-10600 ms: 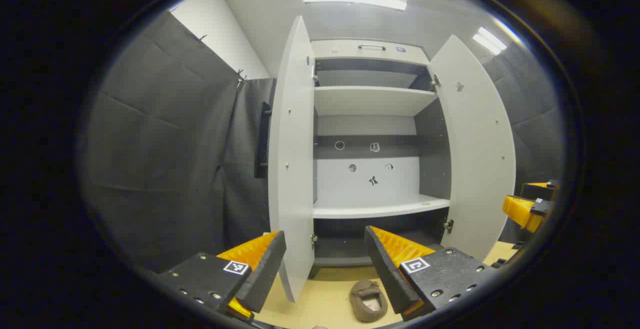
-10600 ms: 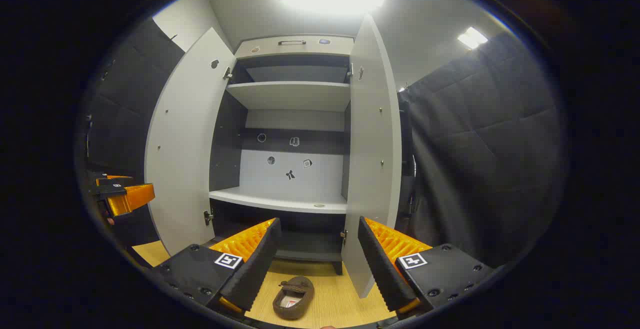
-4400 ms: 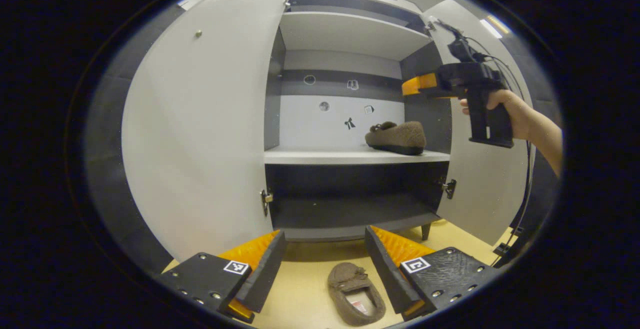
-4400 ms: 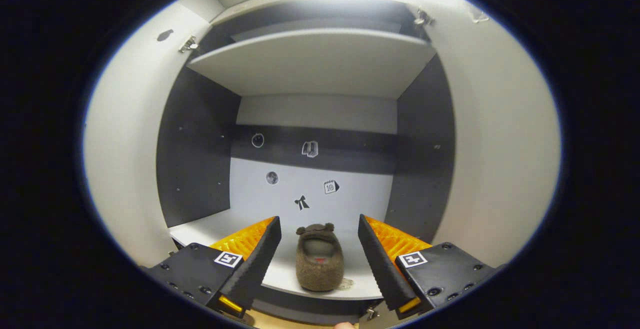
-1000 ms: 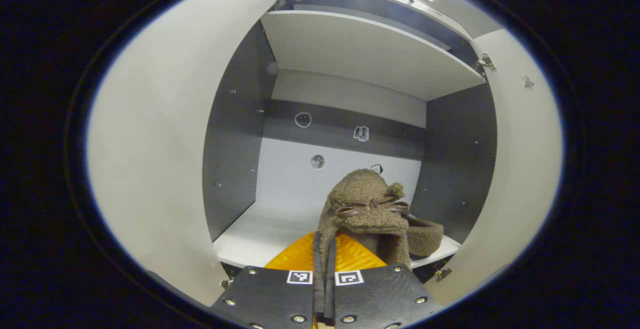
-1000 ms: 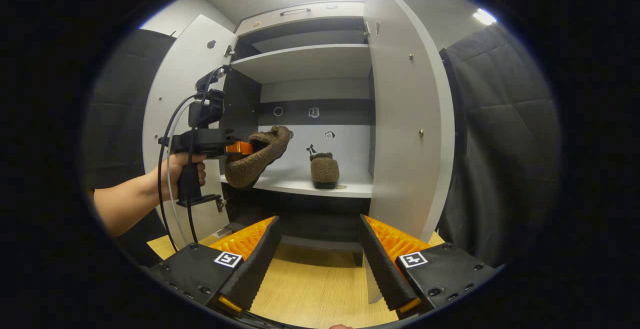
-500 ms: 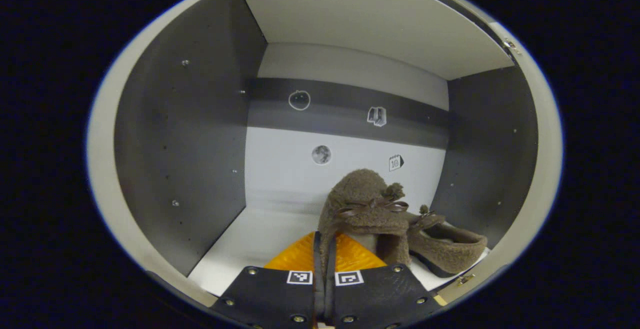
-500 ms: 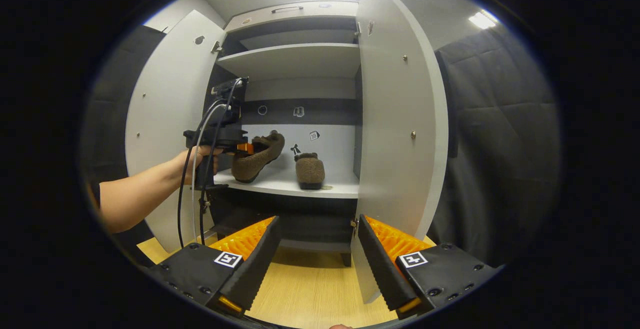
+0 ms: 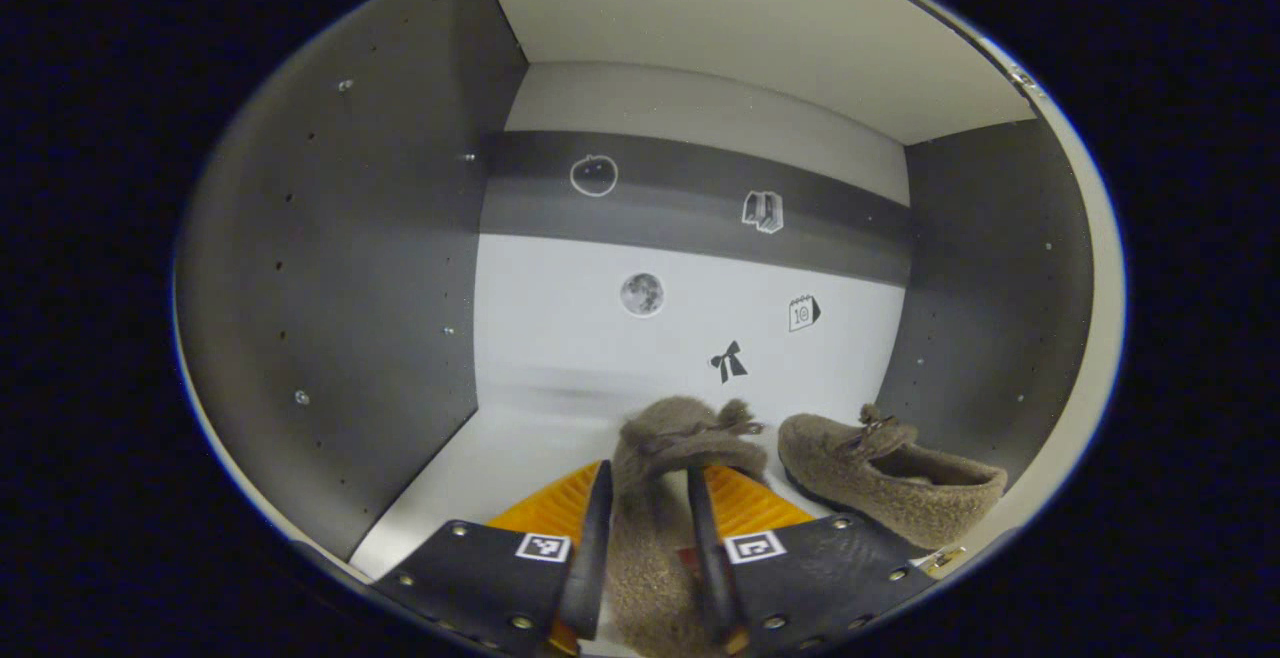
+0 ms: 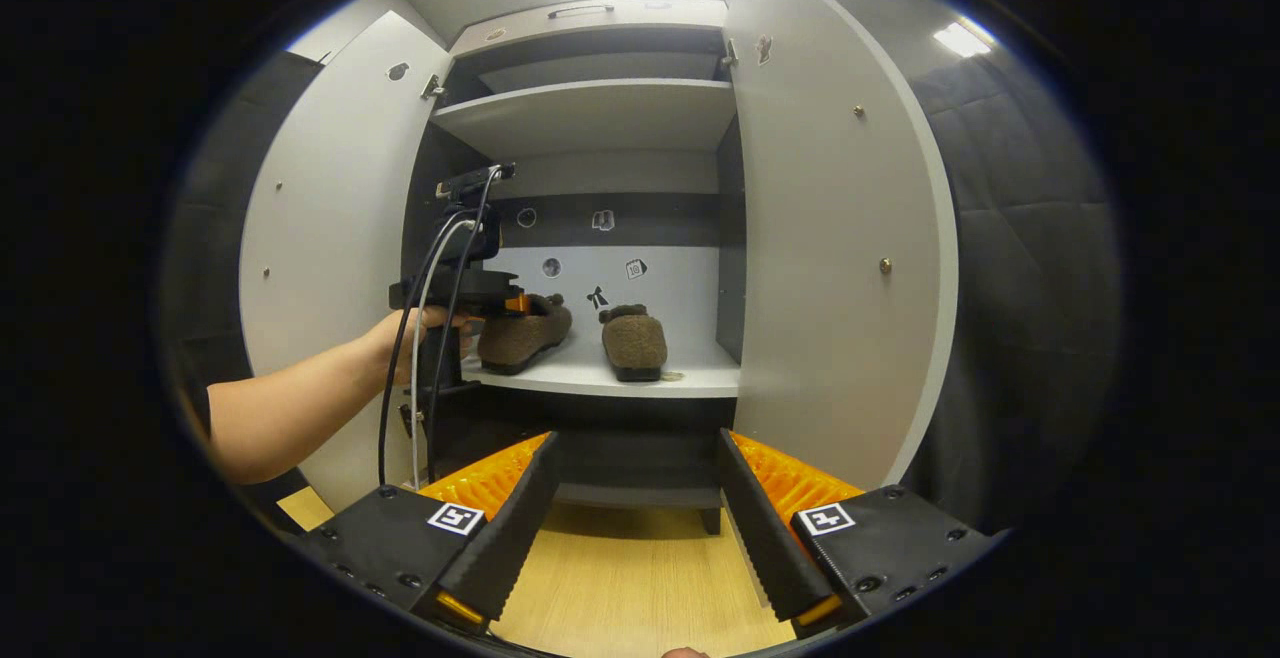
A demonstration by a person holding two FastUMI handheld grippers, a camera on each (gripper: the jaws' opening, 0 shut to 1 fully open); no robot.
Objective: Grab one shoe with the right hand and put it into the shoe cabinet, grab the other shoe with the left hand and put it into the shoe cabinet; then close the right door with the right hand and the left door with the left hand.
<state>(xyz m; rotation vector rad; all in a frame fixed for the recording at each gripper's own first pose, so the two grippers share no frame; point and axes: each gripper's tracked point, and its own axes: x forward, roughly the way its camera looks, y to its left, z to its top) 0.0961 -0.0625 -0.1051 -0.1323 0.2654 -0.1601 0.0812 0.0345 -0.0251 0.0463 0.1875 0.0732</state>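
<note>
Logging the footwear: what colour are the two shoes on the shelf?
Brown, fuzzy fleece shoes; clearest in the left gripper view.

Left tongs [image 9: 645, 528] parted; second shoe [image 9: 655, 498] lowered onto shelf [image 9: 500, 448].

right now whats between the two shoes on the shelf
Nothing: a bare strip of white shelf separates the left shoe from the right shoe in the right gripper view; they sit apart, not touching.
</note>
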